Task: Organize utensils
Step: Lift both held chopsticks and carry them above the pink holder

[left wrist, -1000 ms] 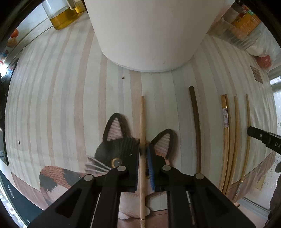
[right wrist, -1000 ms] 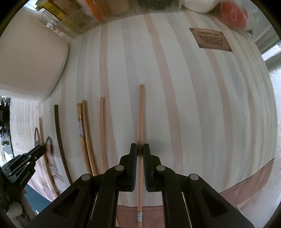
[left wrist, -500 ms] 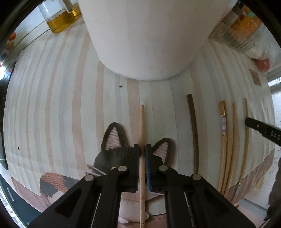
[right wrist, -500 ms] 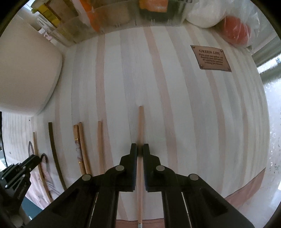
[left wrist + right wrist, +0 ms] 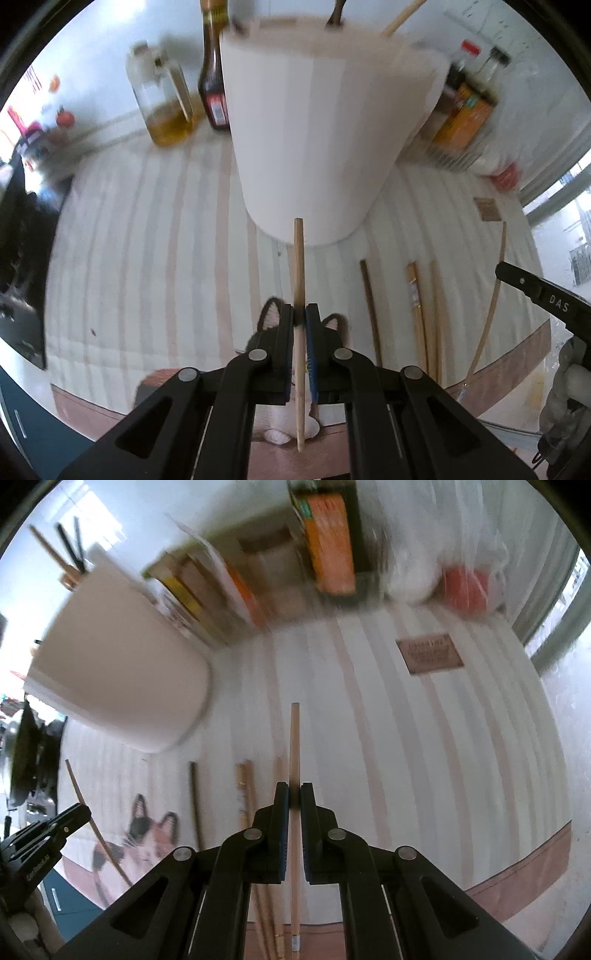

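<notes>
My left gripper [image 5: 301, 317] is shut on a light wooden chopstick [image 5: 298, 266], held above the striped mat with its tip in front of the white utensil holder [image 5: 317, 122]. My right gripper [image 5: 291, 799] is shut on another light chopstick [image 5: 294, 746], also lifted off the mat. The holder [image 5: 118, 664] stands to the right gripper's left, with several utensils sticking out of its top. A dark chopstick [image 5: 369, 299] and several wooden ones [image 5: 417, 306] lie on the mat between the grippers. The right gripper's chopstick [image 5: 491, 306] shows at the left view's right.
Oil and sauce bottles [image 5: 166, 99] stand behind the holder on the left. Boxes and jars [image 5: 328, 539] and a plastic bag [image 5: 461, 579] line the back. A cat-shaped coaster [image 5: 147, 838] lies near the mat's front edge. A brown label [image 5: 428, 653] sits on the mat.
Both grippers have risen and tilted up with their chopsticks, lifting them off the mat. The holder's top and the back shelf have come into view.
</notes>
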The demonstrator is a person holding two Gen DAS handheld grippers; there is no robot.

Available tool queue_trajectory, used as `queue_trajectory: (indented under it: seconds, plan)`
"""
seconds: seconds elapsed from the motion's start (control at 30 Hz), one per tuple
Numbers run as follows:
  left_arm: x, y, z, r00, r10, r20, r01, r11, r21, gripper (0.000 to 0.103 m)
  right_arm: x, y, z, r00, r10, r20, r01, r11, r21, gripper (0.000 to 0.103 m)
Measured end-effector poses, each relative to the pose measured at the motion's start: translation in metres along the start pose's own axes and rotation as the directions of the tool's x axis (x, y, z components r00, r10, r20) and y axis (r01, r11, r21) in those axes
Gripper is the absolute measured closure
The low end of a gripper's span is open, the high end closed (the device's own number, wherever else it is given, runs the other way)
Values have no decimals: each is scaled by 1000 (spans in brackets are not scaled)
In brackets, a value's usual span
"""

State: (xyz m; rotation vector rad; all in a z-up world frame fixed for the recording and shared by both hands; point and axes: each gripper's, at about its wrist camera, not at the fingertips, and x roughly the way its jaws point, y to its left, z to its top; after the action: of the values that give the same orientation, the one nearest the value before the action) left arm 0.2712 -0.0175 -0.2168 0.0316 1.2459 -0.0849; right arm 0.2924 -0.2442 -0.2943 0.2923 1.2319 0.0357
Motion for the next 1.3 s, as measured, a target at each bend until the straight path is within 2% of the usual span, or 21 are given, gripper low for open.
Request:
queue_trajectory:
  seconds: [0.27,0.5,0.67,0.93,1.1,1.3]
  plan:
    - [-45,3,-1,993,-4,117,2,1000,14,99,-48,36,4,990,76,118,-71,997,-39,97]
    - [-82,8,9,977,-7,213,5,1000,11,99,-79,60,20,972,133,192,-120,990,-75,97]
    - [-113,8,20,960,-3,280,-1,1000,16,99,-105,79,40,953,175,246,-152,982,-113,97]
    - [-147,9,42,944,9,331,-13,1000,10,99,-140,111,74,927,234,292,-184,964,-190,97]
    - [-170,13,58,929,-8,369,14,1000,-13,99,-159,133,93,911,266,314,-195,951,-240,97]
    - [-203,18,85,907,-35,419,48,999,-21,100,-192,155,122,876,327,355,-234,931,-281,97]
